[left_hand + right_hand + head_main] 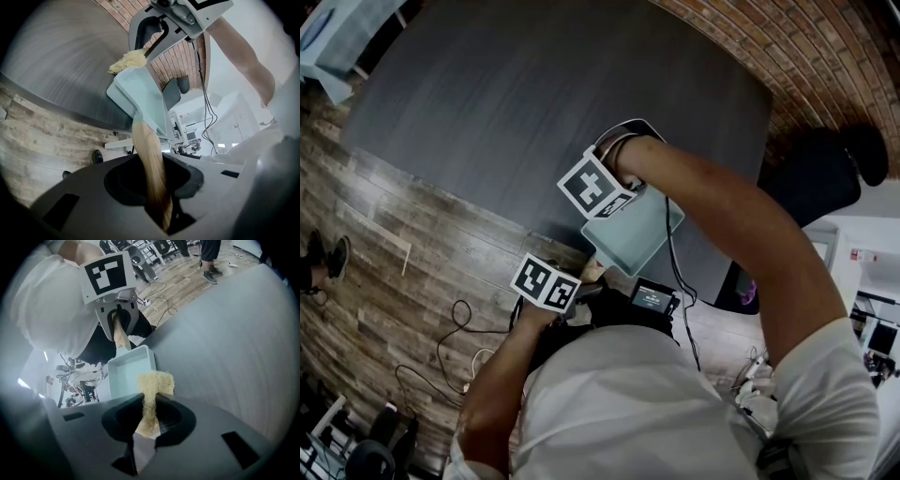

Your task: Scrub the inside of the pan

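Over the desk's (534, 112) near edge, the left gripper (158, 187) is pinching the pan's (639, 232) wooden handle (149, 157) in its jaws. The right gripper's (147, 419) jaws are squeezing a scrubber (155, 382) at the pan's far rim. The head view is hiding it behind that gripper.
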Demonstrator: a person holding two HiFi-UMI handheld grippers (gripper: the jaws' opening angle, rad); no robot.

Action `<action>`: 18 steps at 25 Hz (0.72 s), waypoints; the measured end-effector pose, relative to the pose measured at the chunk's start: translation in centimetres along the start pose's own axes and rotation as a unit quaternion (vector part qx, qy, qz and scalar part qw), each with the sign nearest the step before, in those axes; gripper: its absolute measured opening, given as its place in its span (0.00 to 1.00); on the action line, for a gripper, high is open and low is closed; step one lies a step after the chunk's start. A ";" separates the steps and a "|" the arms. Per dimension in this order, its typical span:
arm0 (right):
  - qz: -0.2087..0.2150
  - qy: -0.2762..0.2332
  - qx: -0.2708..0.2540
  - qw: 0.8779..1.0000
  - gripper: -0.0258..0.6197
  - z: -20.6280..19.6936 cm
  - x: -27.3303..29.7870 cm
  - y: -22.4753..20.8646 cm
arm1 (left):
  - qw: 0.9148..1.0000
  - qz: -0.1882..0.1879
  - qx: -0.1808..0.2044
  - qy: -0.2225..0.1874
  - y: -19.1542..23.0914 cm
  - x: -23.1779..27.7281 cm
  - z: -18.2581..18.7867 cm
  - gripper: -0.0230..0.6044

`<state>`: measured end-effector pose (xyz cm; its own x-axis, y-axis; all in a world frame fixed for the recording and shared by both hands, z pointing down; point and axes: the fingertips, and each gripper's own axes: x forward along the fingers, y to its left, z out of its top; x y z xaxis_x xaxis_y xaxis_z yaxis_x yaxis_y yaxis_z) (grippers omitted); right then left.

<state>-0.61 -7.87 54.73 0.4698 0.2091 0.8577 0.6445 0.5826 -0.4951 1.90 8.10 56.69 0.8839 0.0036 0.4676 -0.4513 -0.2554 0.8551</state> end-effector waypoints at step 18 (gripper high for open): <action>0.005 -0.106 -0.016 0.994 0.15 7.3 -1.4 1.8 | 1.000 -0.004 -0.002 0.000 0.0 0.6 1.0 0.21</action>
<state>-4.49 -1.42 53.67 0.3403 0.3770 0.8614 0.6612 0.5555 -0.5043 2.50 7.17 56.75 0.8878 0.0062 0.4603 -0.4442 -0.2507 0.8601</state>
